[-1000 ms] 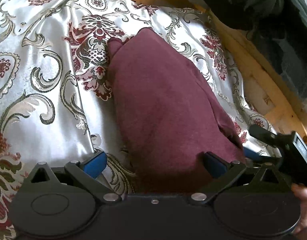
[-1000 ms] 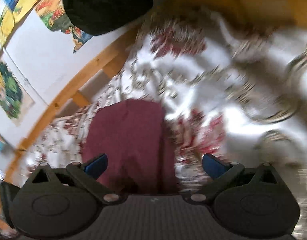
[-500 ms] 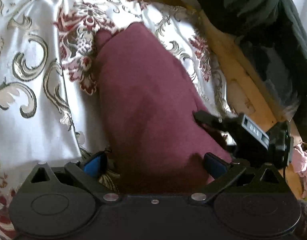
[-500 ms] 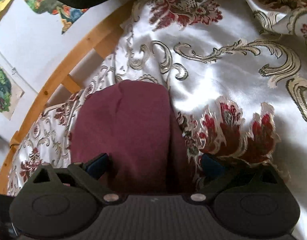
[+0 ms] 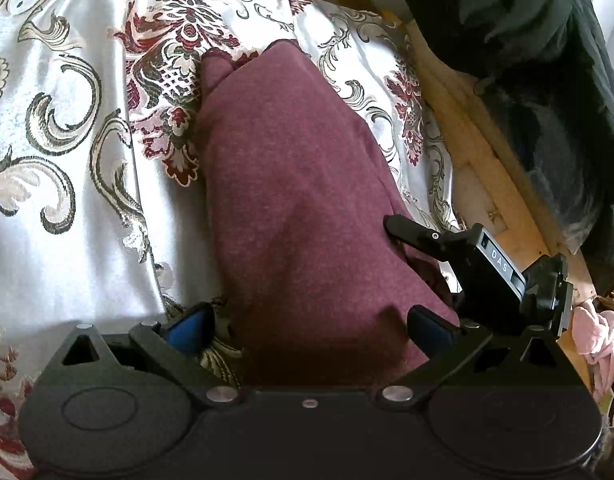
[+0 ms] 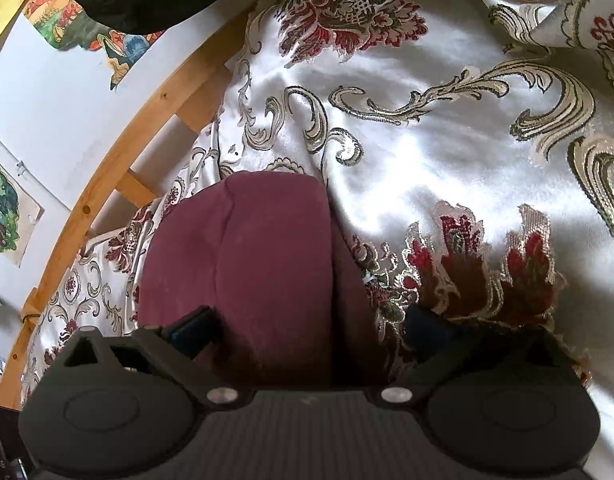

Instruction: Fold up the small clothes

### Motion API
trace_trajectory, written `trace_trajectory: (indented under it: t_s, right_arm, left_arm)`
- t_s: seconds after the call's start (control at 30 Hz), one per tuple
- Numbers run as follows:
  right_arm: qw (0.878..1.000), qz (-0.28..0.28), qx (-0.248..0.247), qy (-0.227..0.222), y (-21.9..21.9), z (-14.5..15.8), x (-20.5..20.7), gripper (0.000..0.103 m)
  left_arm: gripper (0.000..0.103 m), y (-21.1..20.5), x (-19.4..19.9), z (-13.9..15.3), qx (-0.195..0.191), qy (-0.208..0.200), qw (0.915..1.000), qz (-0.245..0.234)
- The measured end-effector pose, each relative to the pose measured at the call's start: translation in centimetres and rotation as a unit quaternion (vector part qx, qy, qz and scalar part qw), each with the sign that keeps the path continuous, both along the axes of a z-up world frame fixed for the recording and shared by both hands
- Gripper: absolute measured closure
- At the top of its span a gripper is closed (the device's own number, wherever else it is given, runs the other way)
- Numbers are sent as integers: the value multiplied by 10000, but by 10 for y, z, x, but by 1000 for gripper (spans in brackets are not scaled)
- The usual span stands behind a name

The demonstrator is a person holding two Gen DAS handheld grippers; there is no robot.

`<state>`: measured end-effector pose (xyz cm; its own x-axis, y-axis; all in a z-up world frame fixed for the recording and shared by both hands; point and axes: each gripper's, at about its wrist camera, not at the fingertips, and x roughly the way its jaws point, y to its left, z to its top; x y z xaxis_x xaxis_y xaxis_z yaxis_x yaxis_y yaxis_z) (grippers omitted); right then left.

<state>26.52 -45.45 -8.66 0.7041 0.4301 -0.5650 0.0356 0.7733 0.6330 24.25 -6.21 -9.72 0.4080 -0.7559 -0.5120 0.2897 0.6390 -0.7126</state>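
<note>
A maroon garment, folded into a long strip, lies on a white brocade bedspread. My left gripper is open, its blue pads straddling the strip's near end. In the left wrist view my right gripper comes in from the right, one black finger resting at the garment's right edge. In the right wrist view the same maroon garment lies ahead with a second layer showing along its right side. There my right gripper is open, low over the cloth's near end, nothing pinched.
A wooden bed frame runs along the bedspread's far side, with dark clothing heaped beyond it. A pink garment shows at the right edge. Paper pictures hang on the white wall behind the wooden rail.
My right gripper swung in and settled at the maroon garment's right edge; its view went from blurred to steady and closer. My left gripper shifted only slightly.
</note>
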Motion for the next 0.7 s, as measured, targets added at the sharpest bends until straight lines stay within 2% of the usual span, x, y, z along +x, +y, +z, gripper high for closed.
trace_trajectory:
  t_s: [0.07, 0.17, 0.23, 0.3, 0.4, 0.57, 0.67, 0.7]
  right_arm:
    - [9997, -114, 152, 130, -3, 3, 2, 1]
    - [9958, -490, 657, 416, -10, 7, 10, 1]
    - [9934, -524, 951, 382, -12, 11, 14, 11]
    - [9940, -500, 875, 427, -9, 13, 20, 16]
    - [9966, -356, 474, 575, 0, 8, 29, 28]
    - [9968, -225, 610, 469, -3, -3, 35, 28]
    - [9983, -44, 383, 427, 4, 1, 36, 31]
    - [9989, -8, 278, 385, 7, 2, 36, 38]
  left_arm:
    - [1, 2, -1, 0, -21, 22, 10000, 1]
    - [1, 2, 0, 0, -39, 35, 10000, 1]
    - [1, 1, 0, 0, -40, 20, 10000, -7]
    - [1, 1, -1, -1, -42, -14, 10000, -16]
    - [1, 1, -3, -1, -42, -76, 10000, -22]
    - [3, 2, -3, -1, -102, -83, 9999, -4]
    - [10, 3, -4, -1, -124, -87, 9999, 40]
    - [16, 4, -4, -1, -151, -69, 9998, 57]
